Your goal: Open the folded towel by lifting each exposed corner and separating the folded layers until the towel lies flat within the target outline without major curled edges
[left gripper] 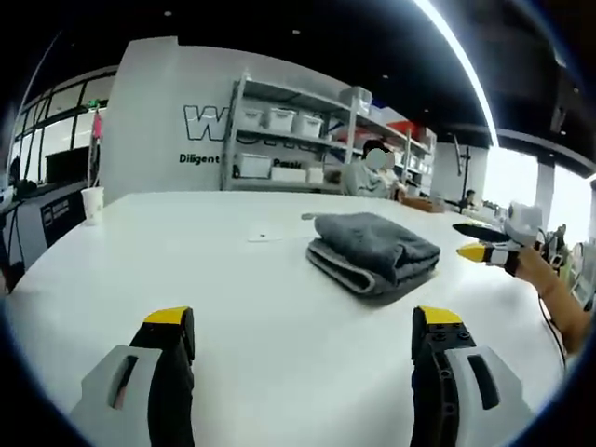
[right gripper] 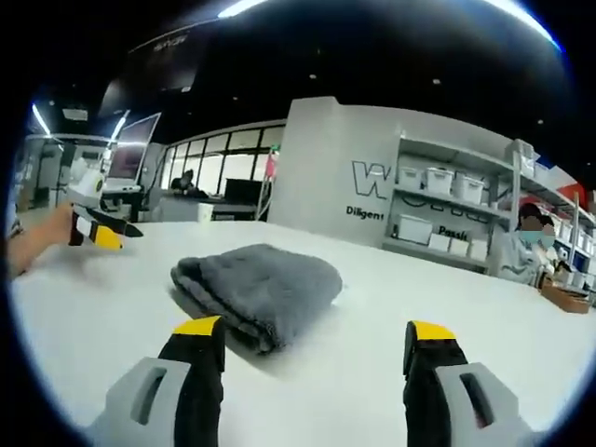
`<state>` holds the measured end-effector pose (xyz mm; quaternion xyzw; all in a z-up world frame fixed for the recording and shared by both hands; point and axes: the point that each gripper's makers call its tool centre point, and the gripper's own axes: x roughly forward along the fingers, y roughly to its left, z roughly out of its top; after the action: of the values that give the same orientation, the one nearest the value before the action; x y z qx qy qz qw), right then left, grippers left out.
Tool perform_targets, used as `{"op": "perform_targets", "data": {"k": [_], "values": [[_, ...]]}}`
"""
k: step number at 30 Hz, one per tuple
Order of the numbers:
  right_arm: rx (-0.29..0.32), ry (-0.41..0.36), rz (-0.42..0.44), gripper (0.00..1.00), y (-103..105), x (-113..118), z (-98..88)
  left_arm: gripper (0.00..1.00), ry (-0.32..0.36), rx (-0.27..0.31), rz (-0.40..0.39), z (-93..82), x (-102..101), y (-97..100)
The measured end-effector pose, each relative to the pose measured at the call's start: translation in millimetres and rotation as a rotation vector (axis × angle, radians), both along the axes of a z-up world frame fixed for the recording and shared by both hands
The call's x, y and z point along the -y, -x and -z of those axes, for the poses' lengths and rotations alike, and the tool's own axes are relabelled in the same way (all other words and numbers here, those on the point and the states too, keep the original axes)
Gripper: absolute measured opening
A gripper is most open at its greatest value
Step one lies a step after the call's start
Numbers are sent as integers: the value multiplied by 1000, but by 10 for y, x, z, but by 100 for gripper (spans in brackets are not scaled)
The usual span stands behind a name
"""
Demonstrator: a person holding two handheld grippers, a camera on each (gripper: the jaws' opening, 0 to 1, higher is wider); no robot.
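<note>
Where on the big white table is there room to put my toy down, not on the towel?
Lots of bare white table lies between the left tongs and the folded grey towel, and on toward the paper cup at the far edge. In the right gripper view, the table right of the towel is free too. It is busier beside the towel where the right tongs hover.

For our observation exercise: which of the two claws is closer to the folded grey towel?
The right claw: the folded grey terry towel lies just beyond its yellow tips, while bare white table separates the left claw from it.
</note>
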<state>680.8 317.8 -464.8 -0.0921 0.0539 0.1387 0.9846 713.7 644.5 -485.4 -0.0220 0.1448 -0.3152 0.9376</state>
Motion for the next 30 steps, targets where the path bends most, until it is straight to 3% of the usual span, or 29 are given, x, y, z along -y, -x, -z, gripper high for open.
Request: {"op": "perform_targets", "data": {"k": [16,25,30], "values": [[-57,3,2,75,-31,-37,112,95,-2,6,1,-37,-14,3],[-80,40,-83,71,-99,-476,106,95,21,9,-14,-75,-74,3],[-64,85,-144,71,-149,-787,-14,95,-1,10,-29,-56,-110,-11]]}}
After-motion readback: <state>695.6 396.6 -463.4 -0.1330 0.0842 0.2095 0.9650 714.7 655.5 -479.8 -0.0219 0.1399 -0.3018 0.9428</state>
